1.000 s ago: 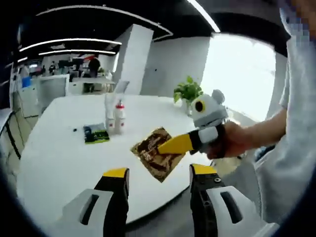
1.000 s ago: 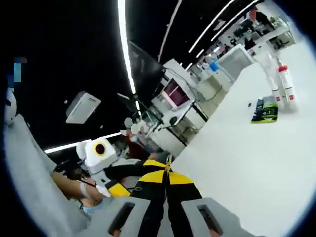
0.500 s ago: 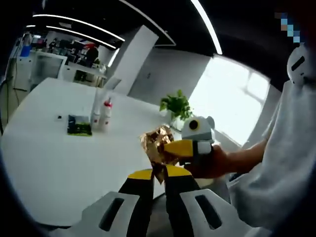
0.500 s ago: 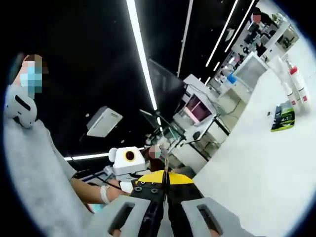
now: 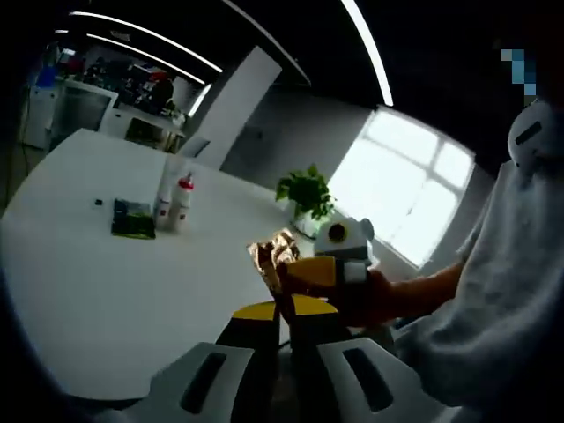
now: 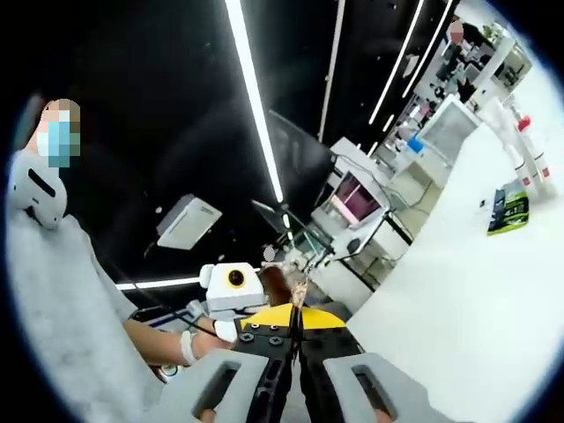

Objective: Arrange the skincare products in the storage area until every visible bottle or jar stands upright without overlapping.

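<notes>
Left gripper (image 5: pixel 280 310): jaws pinched on gold sachet (image 5: pixel 274 256).
Right gripper (image 6: pixel 295 317): jaws clamped on same sachet's edge.
Handling: likely light, crinkly, limp; grip edges.

Gold sachet (image 5: pixel 275 257) half hidden behind both tools; far bottles' (image 5: pixel 174 199) labels unreadable.

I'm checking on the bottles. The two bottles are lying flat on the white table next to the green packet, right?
Not quite. In the left gripper view the two bottles are standing upright, not lying flat. They are on the white table, next to the green packet, as you said.
</notes>
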### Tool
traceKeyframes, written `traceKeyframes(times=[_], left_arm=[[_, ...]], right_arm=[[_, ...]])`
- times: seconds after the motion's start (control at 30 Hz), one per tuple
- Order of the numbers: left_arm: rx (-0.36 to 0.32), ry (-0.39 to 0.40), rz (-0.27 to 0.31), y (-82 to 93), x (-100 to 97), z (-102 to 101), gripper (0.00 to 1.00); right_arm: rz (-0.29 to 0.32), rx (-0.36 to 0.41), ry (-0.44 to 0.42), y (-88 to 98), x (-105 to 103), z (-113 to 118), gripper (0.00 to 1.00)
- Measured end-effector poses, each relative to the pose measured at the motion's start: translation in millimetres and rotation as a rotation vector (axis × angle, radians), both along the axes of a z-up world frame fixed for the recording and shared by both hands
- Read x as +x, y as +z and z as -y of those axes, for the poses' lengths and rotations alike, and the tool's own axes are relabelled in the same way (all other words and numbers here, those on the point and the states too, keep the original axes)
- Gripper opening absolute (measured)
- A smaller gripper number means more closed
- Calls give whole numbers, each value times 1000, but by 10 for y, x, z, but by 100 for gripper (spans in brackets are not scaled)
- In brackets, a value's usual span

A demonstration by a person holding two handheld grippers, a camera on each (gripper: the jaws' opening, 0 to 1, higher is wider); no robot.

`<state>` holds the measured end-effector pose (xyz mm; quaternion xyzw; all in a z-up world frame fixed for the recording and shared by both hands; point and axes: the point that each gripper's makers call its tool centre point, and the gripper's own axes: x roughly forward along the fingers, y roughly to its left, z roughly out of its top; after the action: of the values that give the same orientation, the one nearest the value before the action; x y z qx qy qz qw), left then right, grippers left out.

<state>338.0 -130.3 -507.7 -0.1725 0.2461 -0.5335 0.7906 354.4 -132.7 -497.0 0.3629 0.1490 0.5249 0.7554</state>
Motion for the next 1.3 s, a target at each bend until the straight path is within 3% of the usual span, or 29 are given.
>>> traceKeyframes(times=[0.47, 0.67, 0.93, 1.07, 1.3], left_arm=[[26, -34, -19, -63, -60, 9, 0], [30, -38, -23, -63, -89, 20, 0], [25, -35, -36, -54, -98, 10, 0], [19, -34, -41, -38, -106, 12, 0], [10, -22, -48, -23, -94, -12, 0]], right_arm=[[90, -134, -17, 22, 79, -32, 5], [74, -111, -18, 39, 69, -23, 0], [108, -143, -35, 38, 58, -34, 0], [57, -107, -28, 38, 61, -17, 0], [39, -123, -40, -41, 29, 21, 1]])
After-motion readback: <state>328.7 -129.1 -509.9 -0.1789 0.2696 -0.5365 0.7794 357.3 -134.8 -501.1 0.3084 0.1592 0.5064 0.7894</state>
